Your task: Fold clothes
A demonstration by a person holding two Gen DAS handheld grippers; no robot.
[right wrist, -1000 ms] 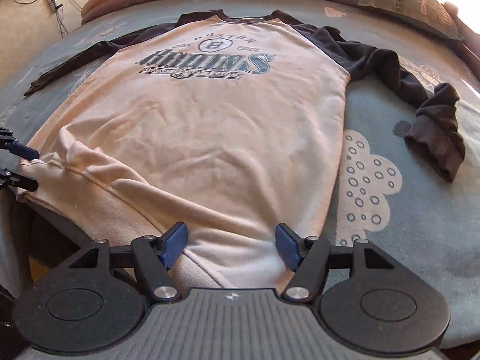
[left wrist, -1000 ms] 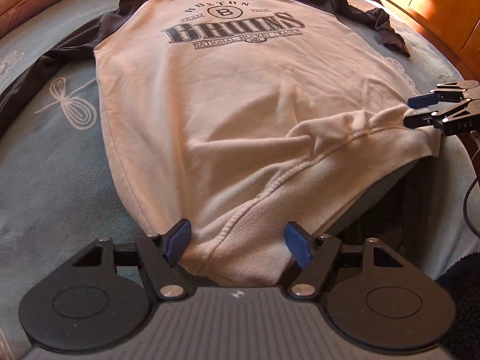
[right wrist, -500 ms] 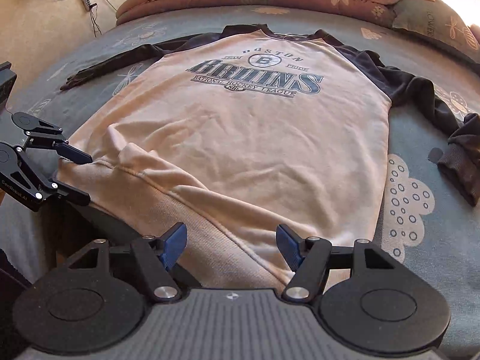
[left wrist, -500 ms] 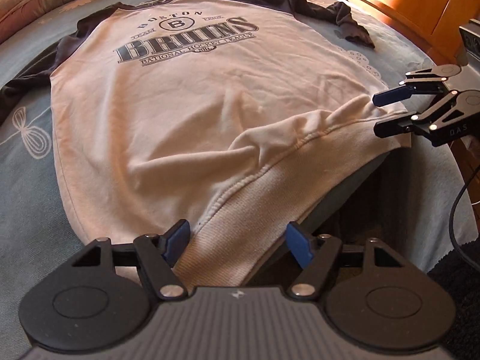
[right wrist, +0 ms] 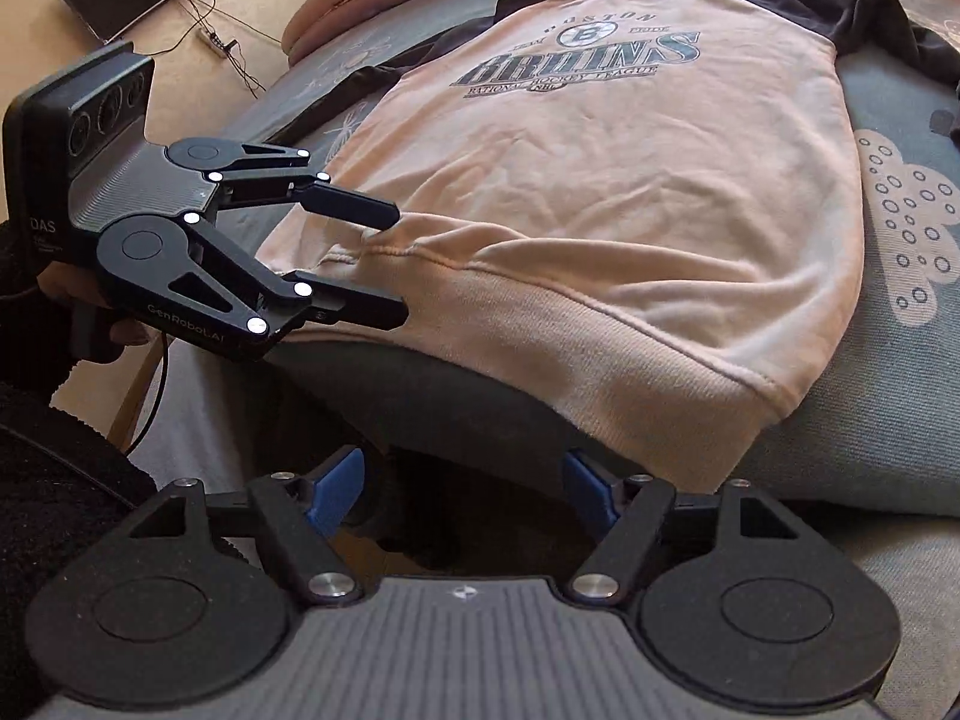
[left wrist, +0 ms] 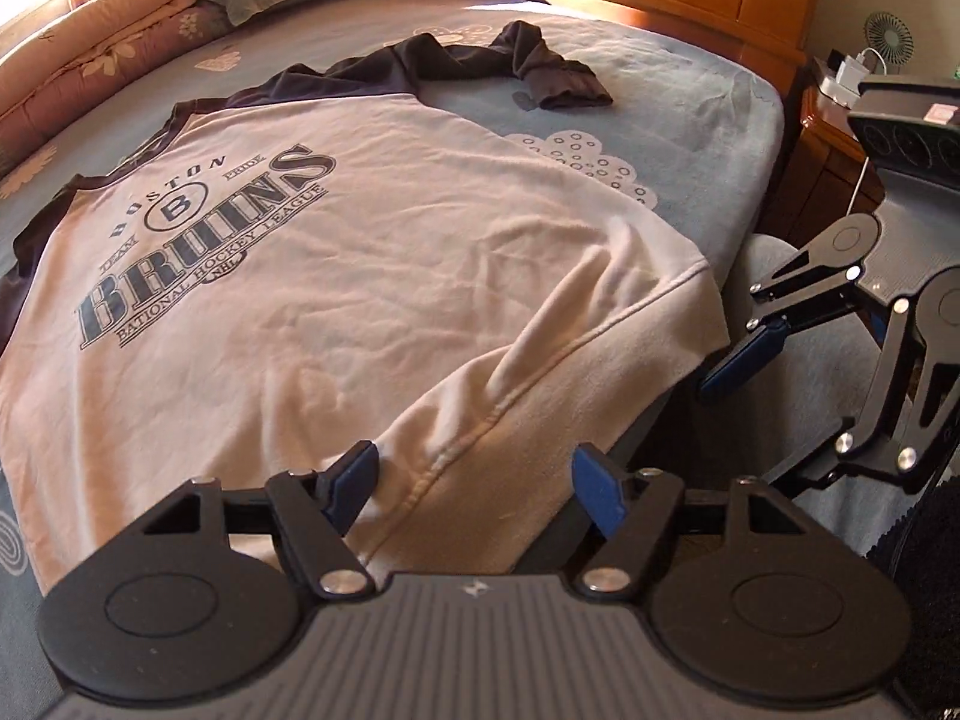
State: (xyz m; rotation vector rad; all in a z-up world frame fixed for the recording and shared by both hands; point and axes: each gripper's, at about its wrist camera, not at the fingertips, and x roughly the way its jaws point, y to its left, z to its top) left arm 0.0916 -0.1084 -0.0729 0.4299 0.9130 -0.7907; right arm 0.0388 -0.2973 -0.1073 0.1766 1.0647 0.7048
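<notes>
Sweatshirt (left wrist: 336, 300) lies face-up on bed (left wrist: 690, 102); left gripper (left wrist: 474, 480) spread around its hem, right gripper (right wrist: 462, 486) opening, empty. Next: pinch both hem corners.

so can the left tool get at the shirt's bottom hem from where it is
Probably yes. The left tool is open with the hem of the shirt lying between its fingers, and nothing covers that edge. The right tool sits off to the side, jaws opening.

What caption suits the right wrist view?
Open left hand-held gripper straddling the hem of a Bruins sweatshirt on a bed.
</notes>
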